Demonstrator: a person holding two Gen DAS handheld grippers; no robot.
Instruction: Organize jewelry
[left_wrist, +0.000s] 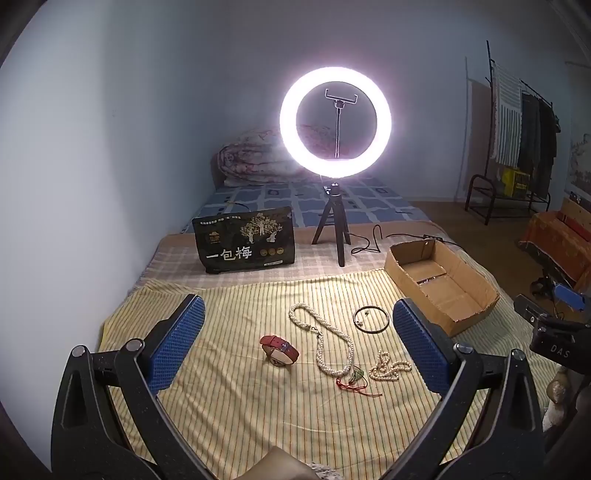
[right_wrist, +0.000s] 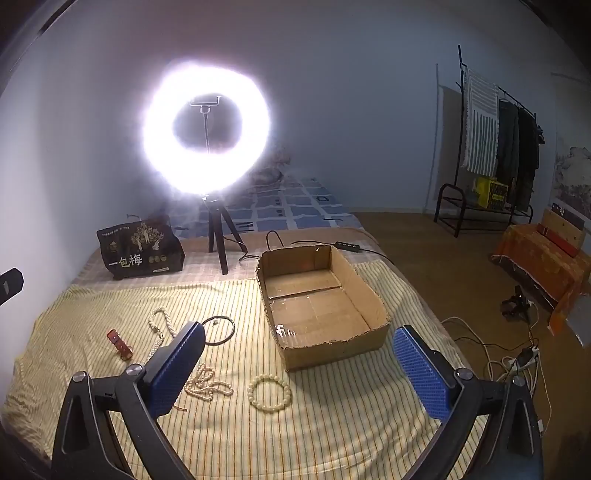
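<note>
Yellow striped cloth (right_wrist: 332, 424), red watch (left_wrist: 279, 349) and white pearls (left_wrist: 325, 343). Brown box (right_wrist: 321, 295), black bag (left_wrist: 245, 245) at eleven o'clock.

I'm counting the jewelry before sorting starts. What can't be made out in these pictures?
- Right wrist view: the pearl necklace is partly hidden behind the right gripper finger.
- Left wrist view: the cardboard box near wall hides part of its floor.
- Left wrist view: the small charm inside the black hoop is too small to identify.
</note>
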